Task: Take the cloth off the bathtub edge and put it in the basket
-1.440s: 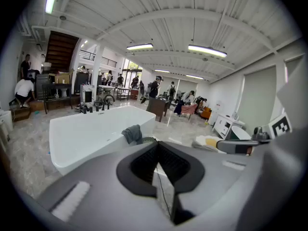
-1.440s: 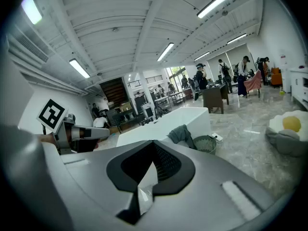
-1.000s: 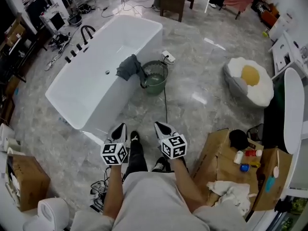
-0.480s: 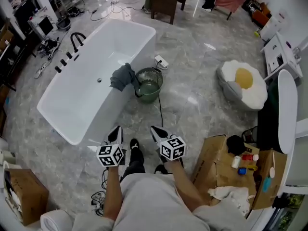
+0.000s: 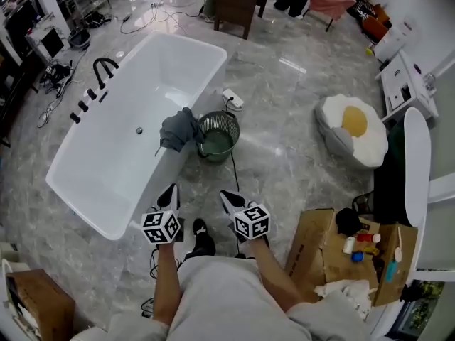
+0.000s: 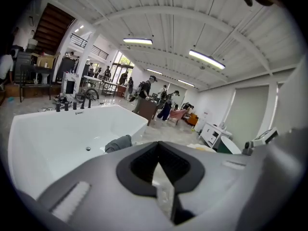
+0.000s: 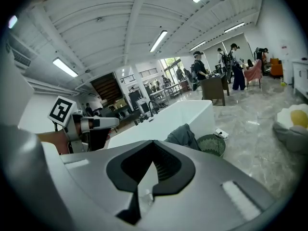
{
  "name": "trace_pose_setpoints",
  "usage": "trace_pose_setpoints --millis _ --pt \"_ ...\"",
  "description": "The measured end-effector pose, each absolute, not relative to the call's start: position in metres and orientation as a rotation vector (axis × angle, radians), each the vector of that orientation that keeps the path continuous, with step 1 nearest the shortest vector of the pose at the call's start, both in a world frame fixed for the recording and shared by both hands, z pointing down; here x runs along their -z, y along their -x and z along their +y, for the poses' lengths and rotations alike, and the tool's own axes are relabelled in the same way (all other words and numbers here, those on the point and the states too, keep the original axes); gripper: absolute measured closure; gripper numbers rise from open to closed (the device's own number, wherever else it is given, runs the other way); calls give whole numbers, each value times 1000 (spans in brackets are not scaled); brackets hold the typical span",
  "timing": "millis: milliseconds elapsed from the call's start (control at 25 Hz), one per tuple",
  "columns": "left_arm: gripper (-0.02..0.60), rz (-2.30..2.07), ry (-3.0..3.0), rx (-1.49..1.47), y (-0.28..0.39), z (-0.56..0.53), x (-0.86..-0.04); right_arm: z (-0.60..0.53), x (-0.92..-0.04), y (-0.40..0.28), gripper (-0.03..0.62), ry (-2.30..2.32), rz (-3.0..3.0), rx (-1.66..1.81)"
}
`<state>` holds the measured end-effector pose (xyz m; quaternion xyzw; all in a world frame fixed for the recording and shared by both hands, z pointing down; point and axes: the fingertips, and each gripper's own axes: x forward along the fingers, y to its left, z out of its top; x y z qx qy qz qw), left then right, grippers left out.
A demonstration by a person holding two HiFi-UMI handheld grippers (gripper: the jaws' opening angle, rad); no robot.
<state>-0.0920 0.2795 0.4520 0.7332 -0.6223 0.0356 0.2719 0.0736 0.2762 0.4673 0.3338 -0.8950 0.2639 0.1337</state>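
A grey cloth (image 5: 178, 128) hangs crumpled over the near long rim of the white bathtub (image 5: 165, 68). Right beside it on the floor stands a round green basket (image 5: 217, 135) against the tub's outer wall. My left gripper (image 5: 172, 188) and right gripper (image 5: 225, 195) are side by side above the floor, short of the tub's near corner, both shut and holding nothing. The left gripper view shows the cloth (image 6: 118, 143) on the tub (image 6: 53, 134) ahead of the shut gripper (image 6: 160, 176). The right gripper view shows cloth (image 7: 182, 134) and basket (image 7: 211, 144) beyond its shut gripper (image 7: 144, 177).
A white power strip (image 5: 233, 99) lies behind the basket, its cable running across the floor toward my feet. An egg-shaped cushion (image 5: 352, 128) sits to the right. An open cardboard box (image 5: 334, 251) with bottles is at lower right. Black taps (image 5: 102, 68) stand on the tub's far rim.
Both grippers and the view have moved forward toward the tub, so the tub, cloth and basket sit nearer and lower in the picture. The jaws stayed shut.
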Motion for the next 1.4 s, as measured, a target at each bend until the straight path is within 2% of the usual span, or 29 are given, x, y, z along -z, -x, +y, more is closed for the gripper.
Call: trace_pose_setpoints --millis 600,1080,1400 --pt "524 -1632 -1935 -63 162 232 -481 225 -482 -16 592 -1028 -2545 -777" --pt "525 -1661 -1894 -121 140 203 -489 167 -476 -24 592 -996 -2604 -787" --pt "525 -1751 -1836 -135 110 146 -479 100 -468 -57 592 -916 -2652 -797"
